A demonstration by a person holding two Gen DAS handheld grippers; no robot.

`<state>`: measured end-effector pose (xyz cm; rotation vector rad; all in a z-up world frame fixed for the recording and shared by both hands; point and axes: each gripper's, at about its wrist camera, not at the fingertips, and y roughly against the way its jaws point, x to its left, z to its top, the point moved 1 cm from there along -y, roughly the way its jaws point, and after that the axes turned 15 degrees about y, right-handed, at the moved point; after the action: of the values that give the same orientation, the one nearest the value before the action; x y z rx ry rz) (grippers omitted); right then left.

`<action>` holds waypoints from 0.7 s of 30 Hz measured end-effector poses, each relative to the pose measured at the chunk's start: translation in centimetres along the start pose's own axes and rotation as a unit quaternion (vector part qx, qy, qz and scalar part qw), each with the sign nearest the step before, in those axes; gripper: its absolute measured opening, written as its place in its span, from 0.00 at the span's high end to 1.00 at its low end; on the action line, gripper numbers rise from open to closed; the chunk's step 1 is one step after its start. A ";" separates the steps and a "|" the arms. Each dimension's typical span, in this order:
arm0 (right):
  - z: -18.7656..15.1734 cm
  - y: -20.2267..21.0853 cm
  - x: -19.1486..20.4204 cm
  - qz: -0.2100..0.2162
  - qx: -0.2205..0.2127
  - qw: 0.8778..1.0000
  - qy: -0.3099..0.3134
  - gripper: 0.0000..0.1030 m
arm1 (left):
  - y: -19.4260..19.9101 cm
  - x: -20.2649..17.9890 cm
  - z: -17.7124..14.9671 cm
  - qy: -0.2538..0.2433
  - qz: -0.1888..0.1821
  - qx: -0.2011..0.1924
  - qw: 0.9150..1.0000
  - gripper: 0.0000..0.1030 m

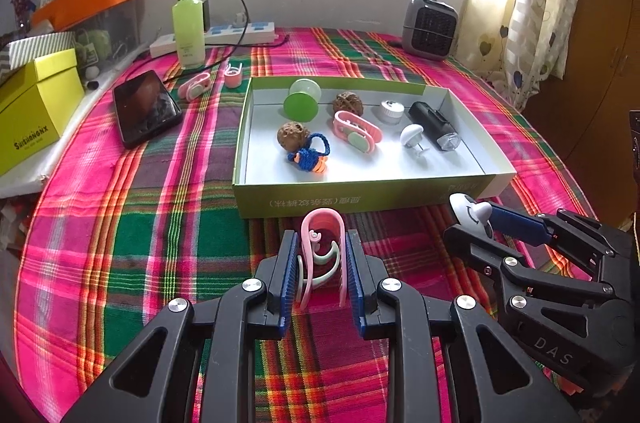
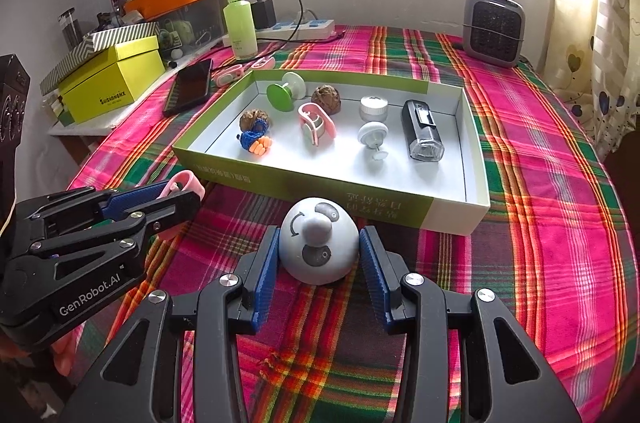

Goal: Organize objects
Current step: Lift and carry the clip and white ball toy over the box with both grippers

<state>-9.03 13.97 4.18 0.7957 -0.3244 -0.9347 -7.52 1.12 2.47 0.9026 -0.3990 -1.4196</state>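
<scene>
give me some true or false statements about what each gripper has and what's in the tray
1. The left gripper is shut on a pink clip. True.
2. The right gripper holds a walnut. False: a grey dome-shaped knob sits between its jaws; both walnuts lie in the tray.
3. A black flashlight lies in the tray. True.
4. The phone is inside the tray. False: it lies on the plaid cloth, beside the tray.
5. The green bottle stands upright by the power strip. True.
</scene>
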 end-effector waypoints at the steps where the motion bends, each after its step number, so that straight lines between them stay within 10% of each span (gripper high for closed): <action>1: 0.0 0.1 -0.1 0.000 -0.001 1.000 -0.001 0.60 | 0.0 -0.1 0.0 -0.001 0.000 0.000 1.000 0.79; 21: 0.7 1.3 -1.9 -0.013 -0.019 1.000 -0.008 0.60 | 0.4 -1.8 1.7 -0.010 -0.012 -0.008 1.000 0.79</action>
<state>-9.74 15.70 5.78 0.7602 -0.3104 -0.9689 -8.74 2.33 4.28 0.8836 -0.3913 -1.4533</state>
